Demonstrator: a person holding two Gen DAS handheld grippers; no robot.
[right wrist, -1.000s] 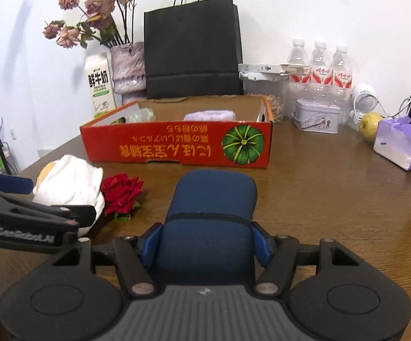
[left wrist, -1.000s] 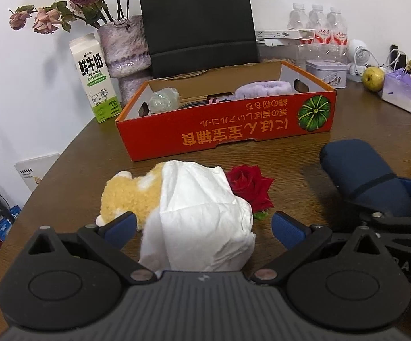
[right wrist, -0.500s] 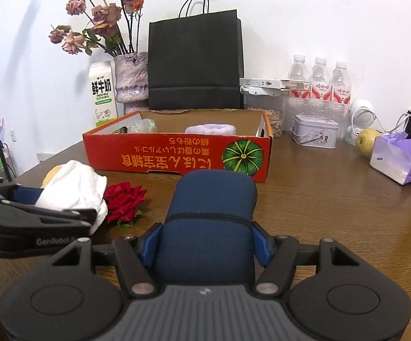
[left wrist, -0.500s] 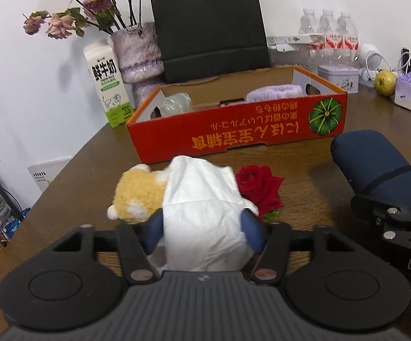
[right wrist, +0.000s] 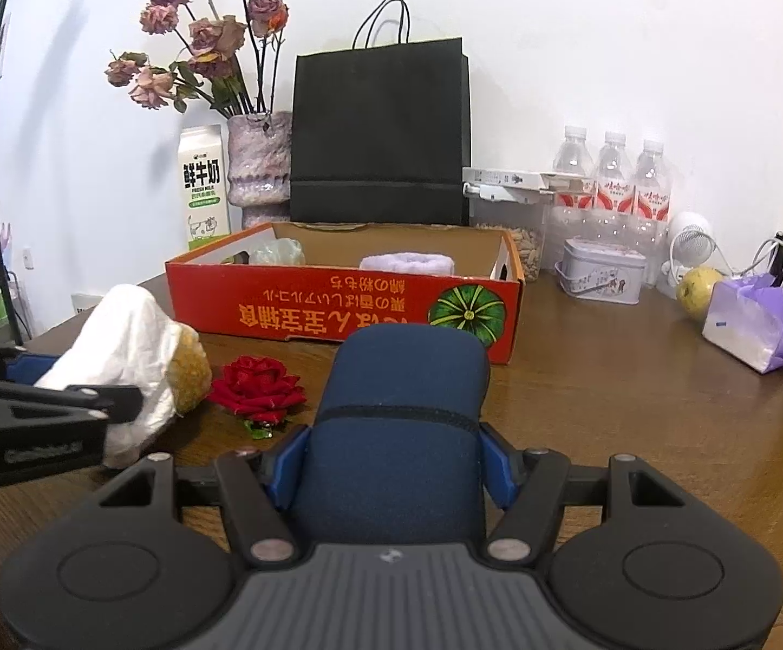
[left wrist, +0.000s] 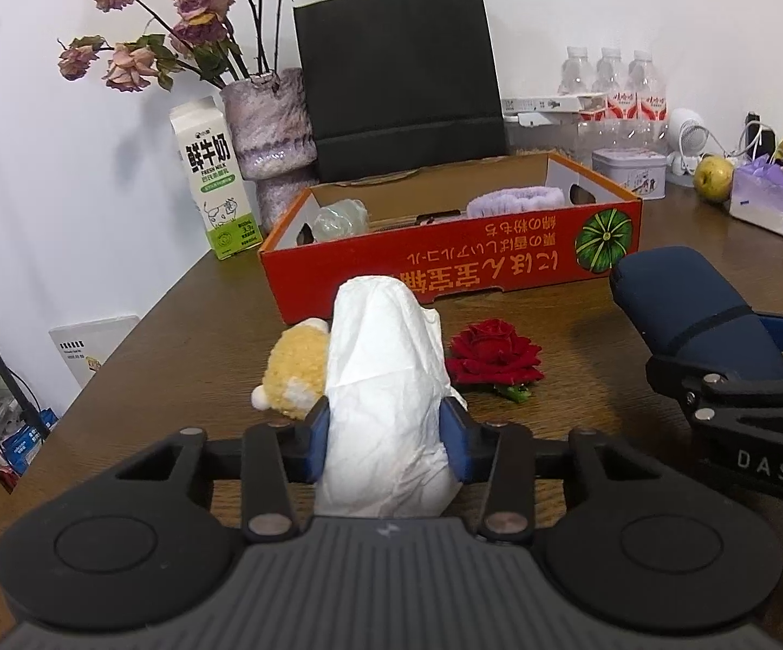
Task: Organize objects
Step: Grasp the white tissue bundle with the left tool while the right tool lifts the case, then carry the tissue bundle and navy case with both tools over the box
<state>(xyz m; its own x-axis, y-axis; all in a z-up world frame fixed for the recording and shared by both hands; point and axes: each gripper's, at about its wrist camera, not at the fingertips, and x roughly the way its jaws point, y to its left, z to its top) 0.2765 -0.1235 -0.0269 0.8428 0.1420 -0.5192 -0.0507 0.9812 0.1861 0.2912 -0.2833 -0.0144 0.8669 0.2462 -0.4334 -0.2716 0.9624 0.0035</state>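
White tissue bundle (left wrist: 386,395) pinched between left gripper (left wrist: 386,436) pads, lifted off the table (left wrist: 175,336), beside yellow plush toy (left wrist: 294,374) and red rose (left wrist: 491,355). Navy pouch (right wrist: 402,422) clamped in right gripper (right wrist: 399,466). Probably mid-carry toward red cardboard box (left wrist: 445,265); next, clearing its front wall, then releasing inside near purple headband (left wrist: 516,197).

Crinkled white paper wrap (left wrist: 386,379), fuzzy yellow plush (left wrist: 297,374), glossy wood table (left wrist: 581,395)
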